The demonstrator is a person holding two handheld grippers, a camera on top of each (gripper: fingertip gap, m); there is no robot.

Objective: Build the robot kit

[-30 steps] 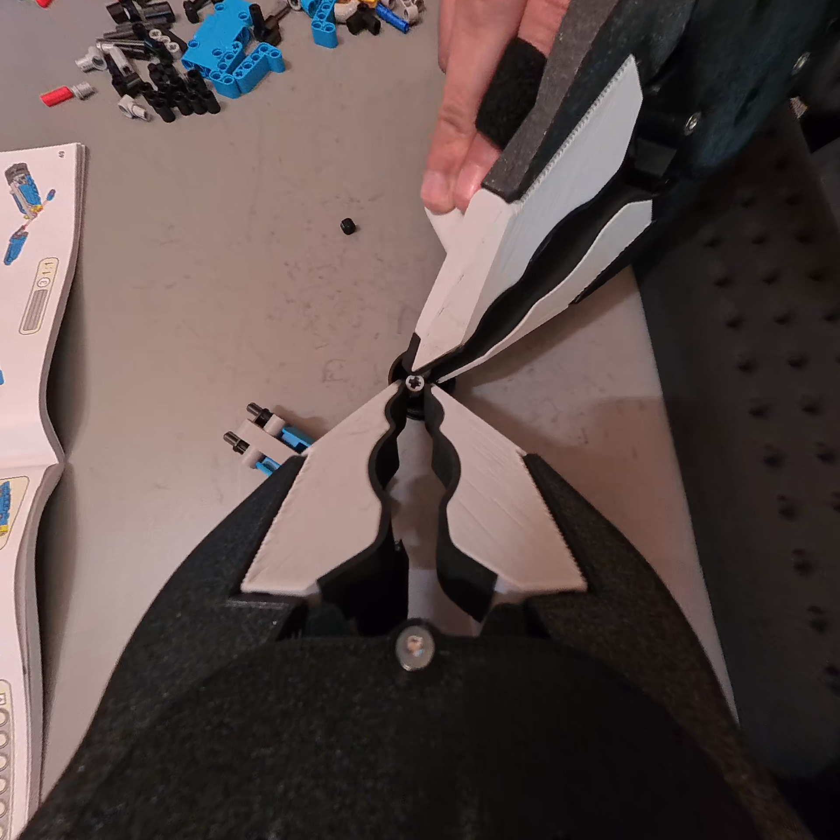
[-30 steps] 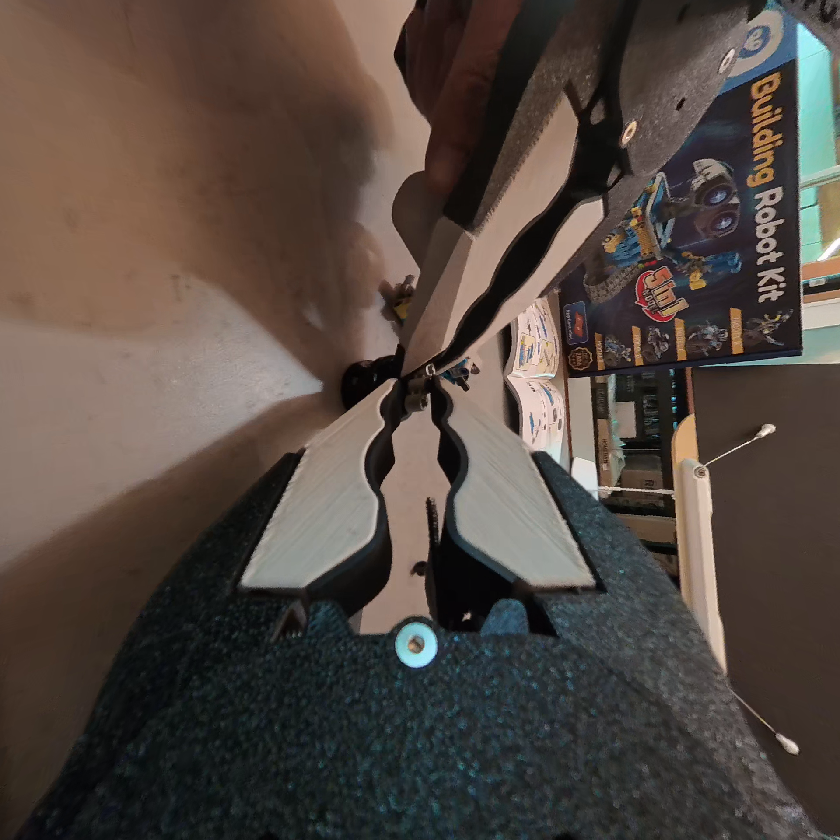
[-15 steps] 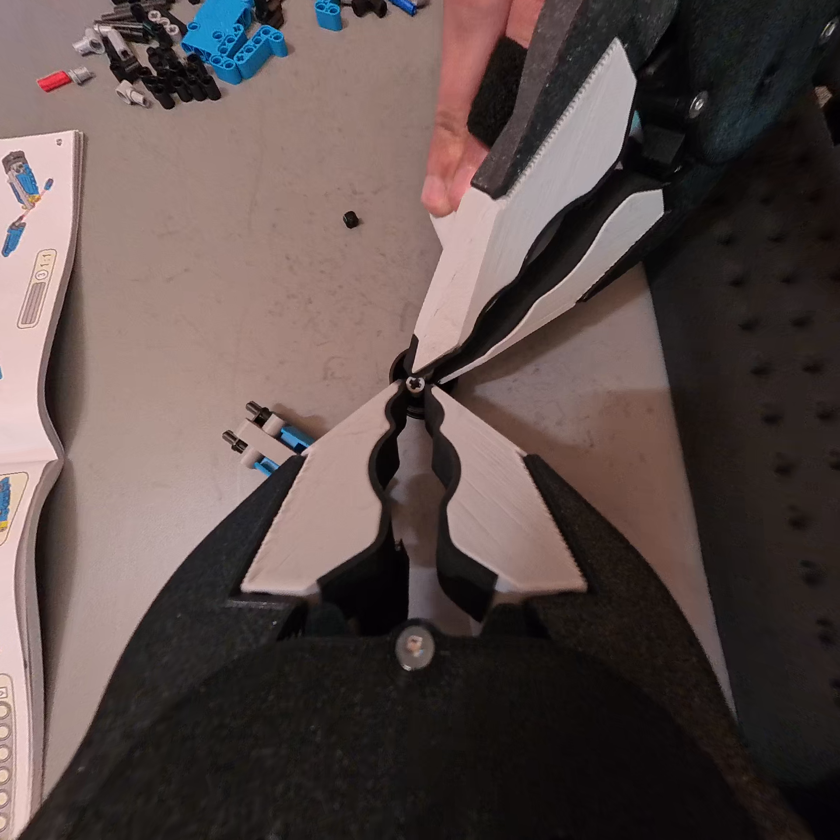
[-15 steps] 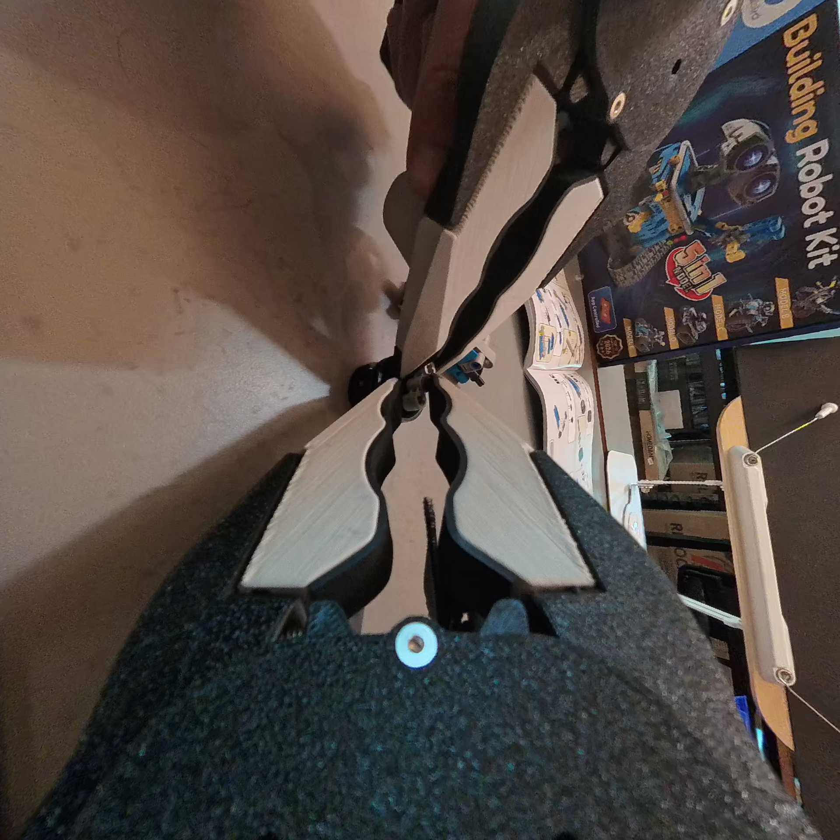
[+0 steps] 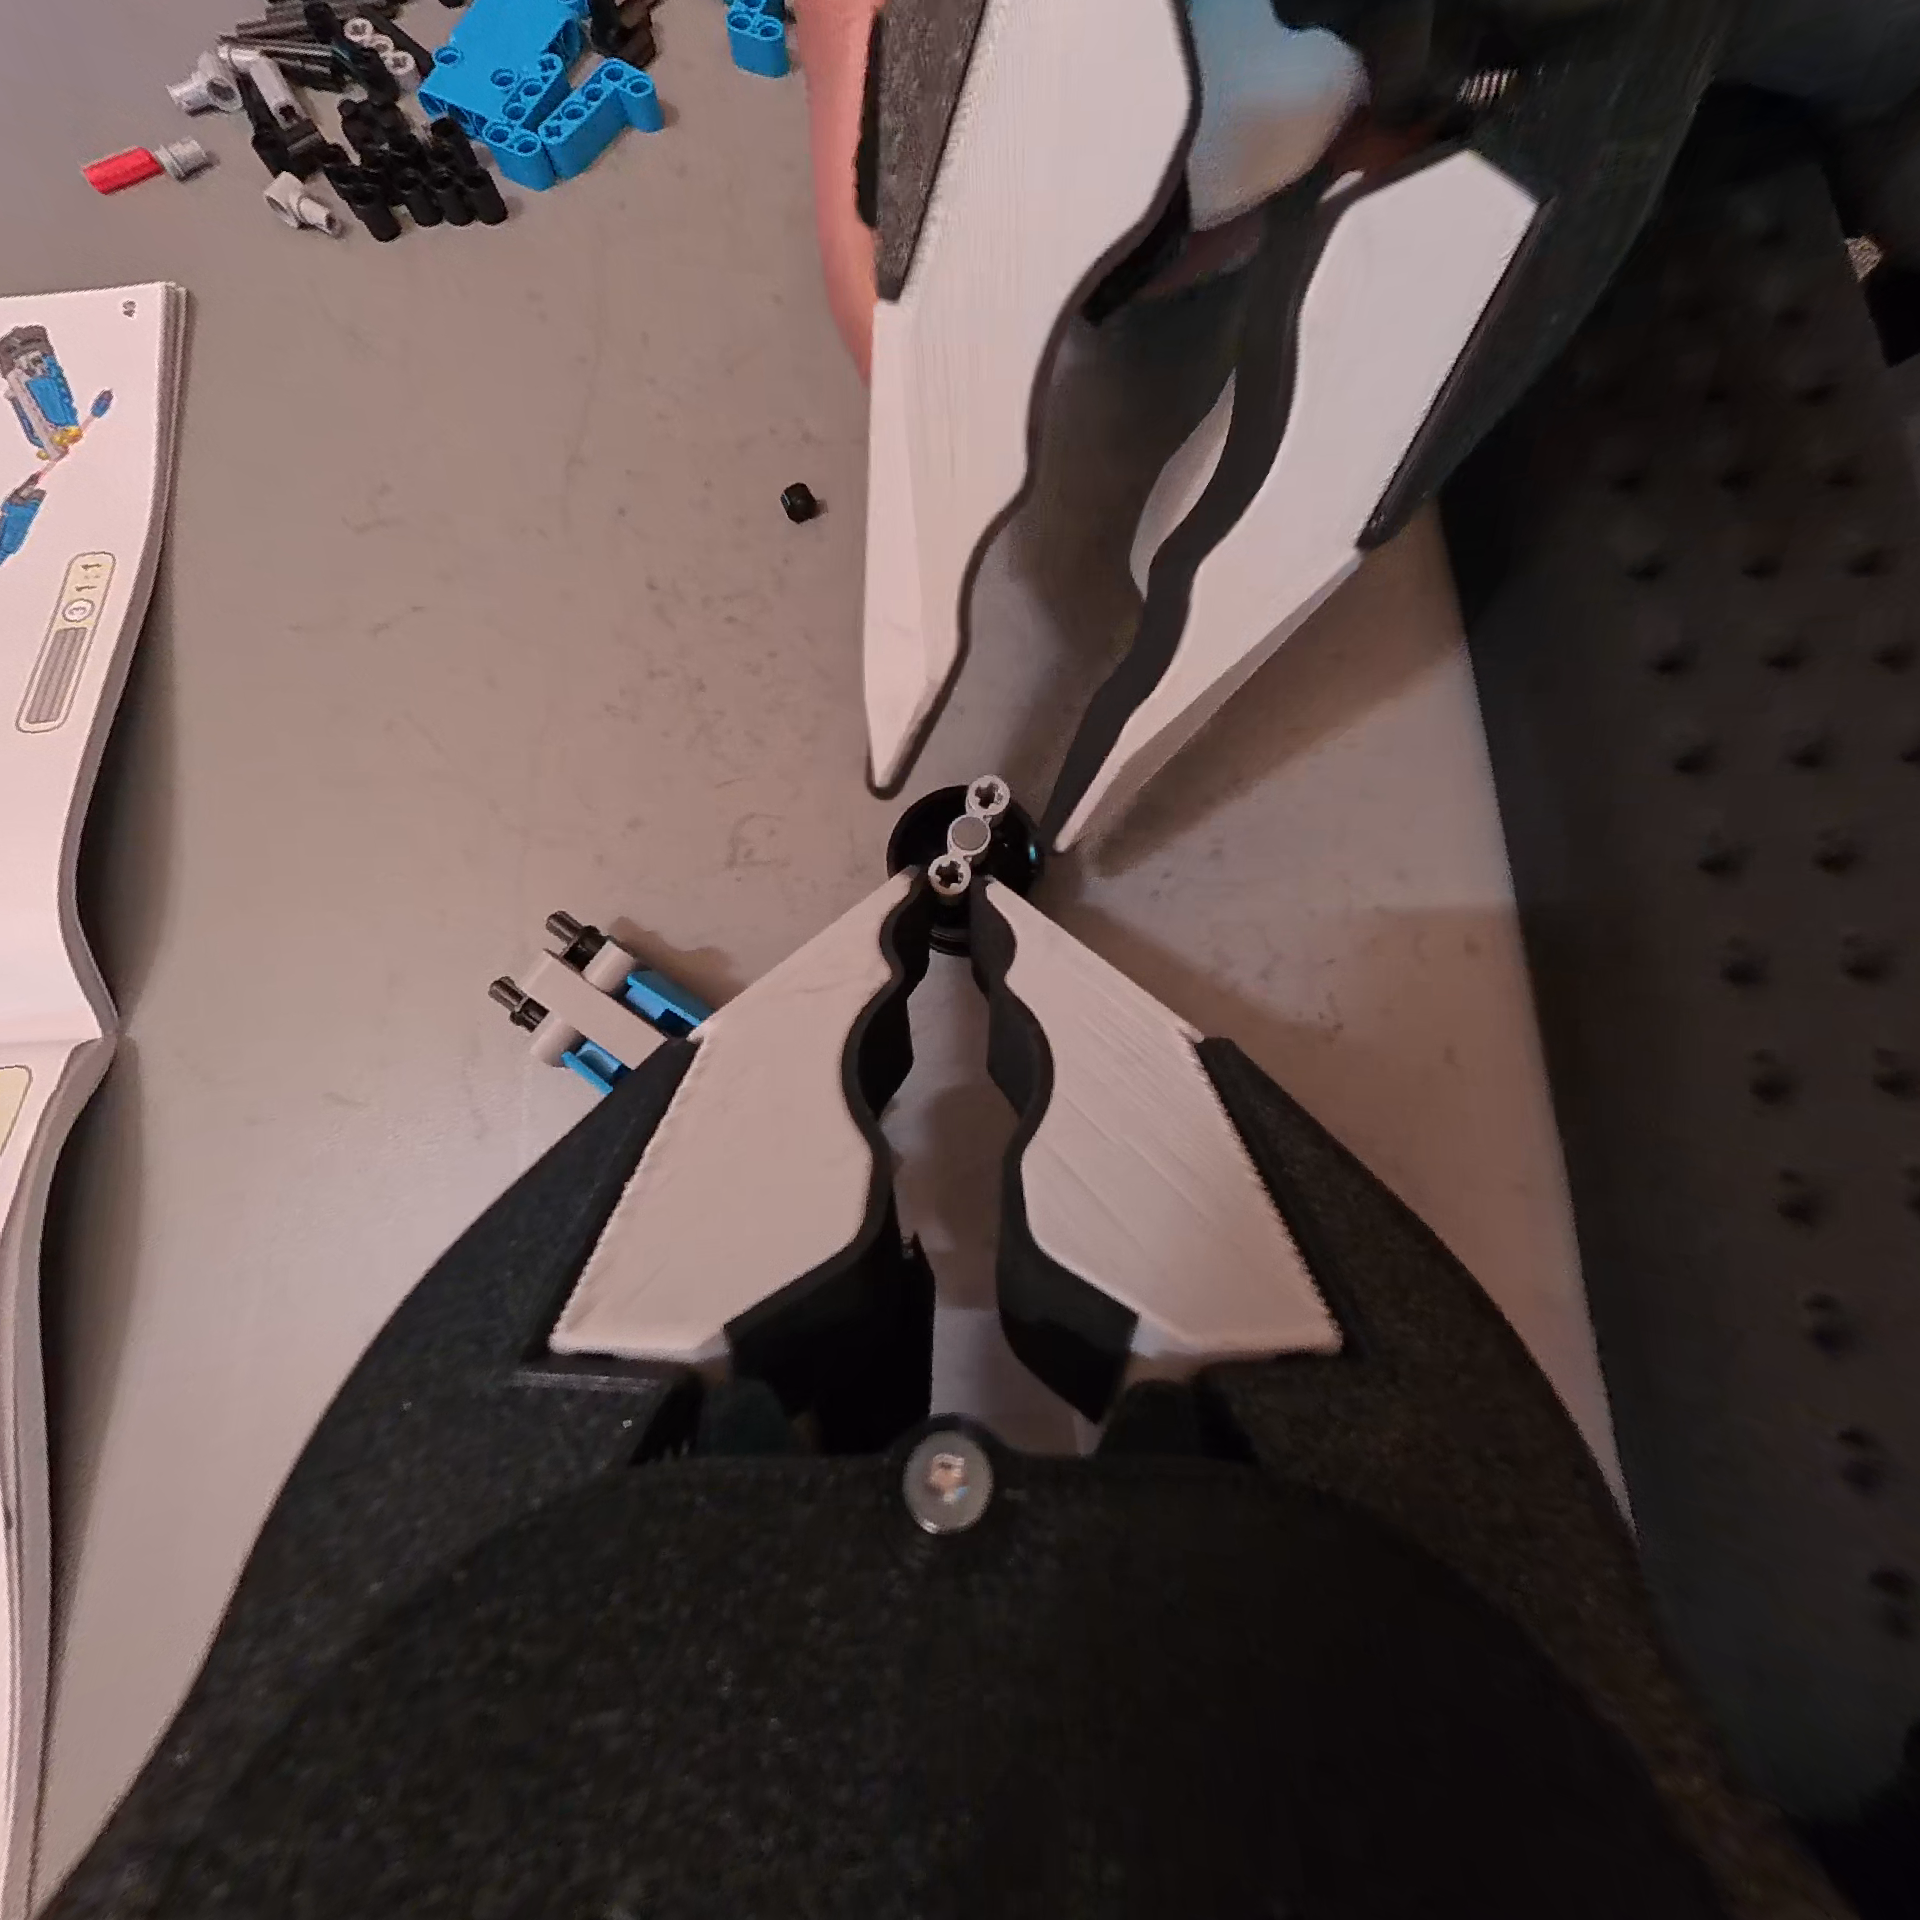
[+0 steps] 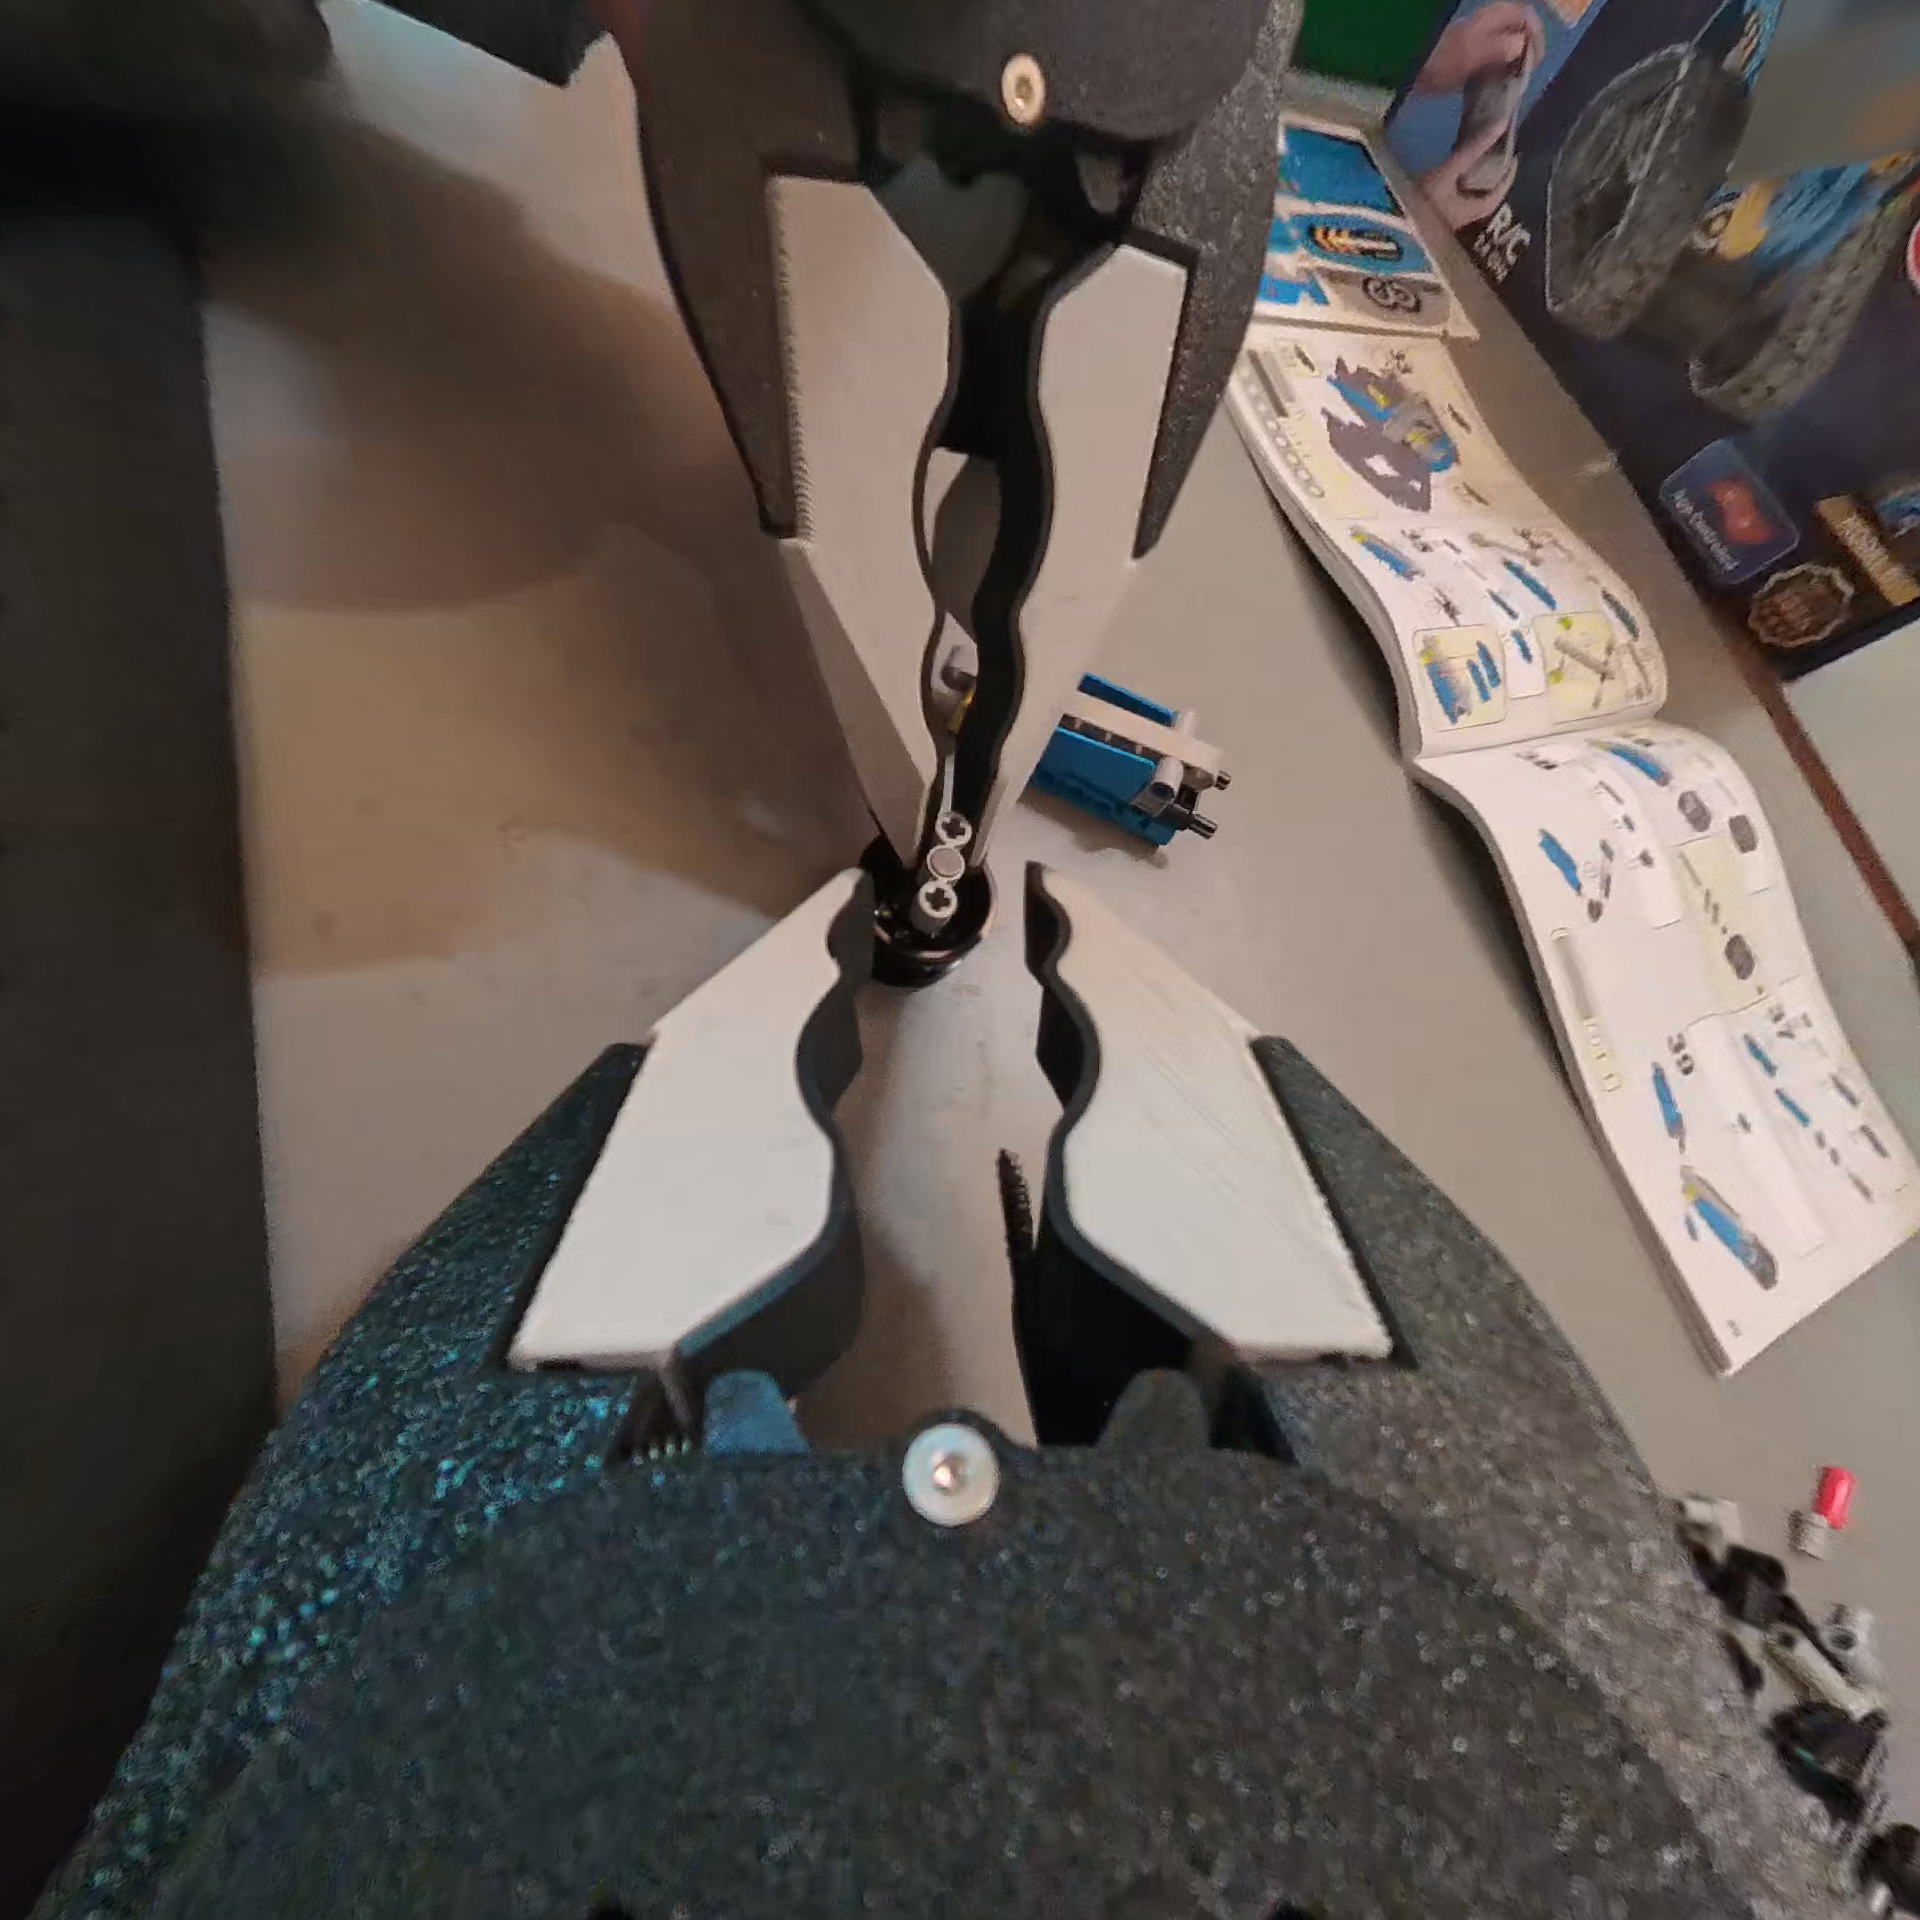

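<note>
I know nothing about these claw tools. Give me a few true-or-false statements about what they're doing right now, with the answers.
1. The left gripper is shut on the small grey-and-black part. True.
2. The right gripper is clamped on that same part. False: its jaws stand open, one on each side of the part.
3. An open booklet lies on the table. True.
4. The loose black and blue pieces are piled inside a box. False: they lie loose on the table.
5. A small blue-and-grey assembly lies on the table beside the left gripper. True.
</note>
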